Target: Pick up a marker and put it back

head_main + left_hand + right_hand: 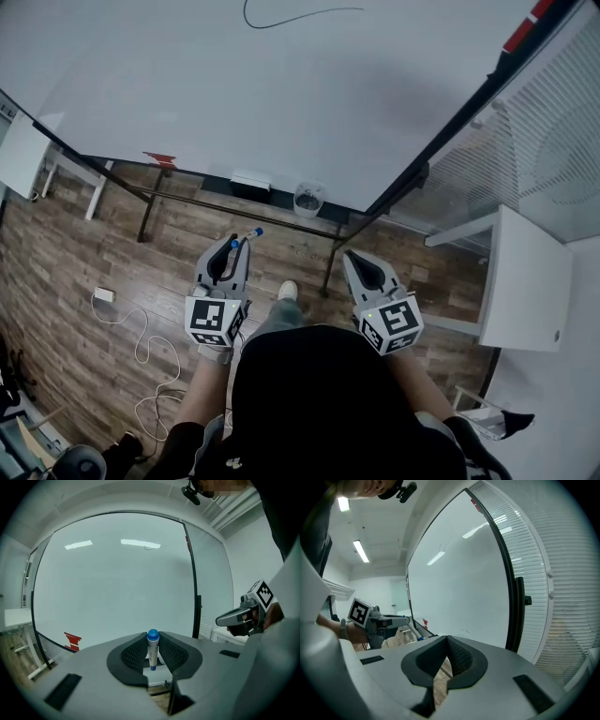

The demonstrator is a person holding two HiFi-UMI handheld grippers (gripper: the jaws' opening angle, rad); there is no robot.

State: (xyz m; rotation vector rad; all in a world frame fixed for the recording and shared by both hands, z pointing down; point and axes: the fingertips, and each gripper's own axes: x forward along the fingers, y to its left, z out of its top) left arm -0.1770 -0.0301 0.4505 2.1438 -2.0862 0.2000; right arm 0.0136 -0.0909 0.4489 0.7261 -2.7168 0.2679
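A white marker with a blue cap (251,234) is clamped between the jaws of my left gripper (236,246), which is held low in front of the person, above the wooden floor. In the left gripper view the marker (152,652) stands upright between the ribbed pads, cap up, with my left gripper (153,640) shut on it. My right gripper (355,256) is level with it to the right, pointing at the whiteboard's lower edge. Its jaws (447,641) are pressed together with nothing between them. Each gripper shows in the other's view: the right gripper (239,617), the left gripper (386,620).
A large whiteboard (281,84) on a black stand fills the front, with a thin black line (291,17) drawn near its top and a red mark (159,159) low left. A small cup (308,198) sits at its lower edge. White tables (520,281) stand on both sides. A cable (141,347) lies on the floor.
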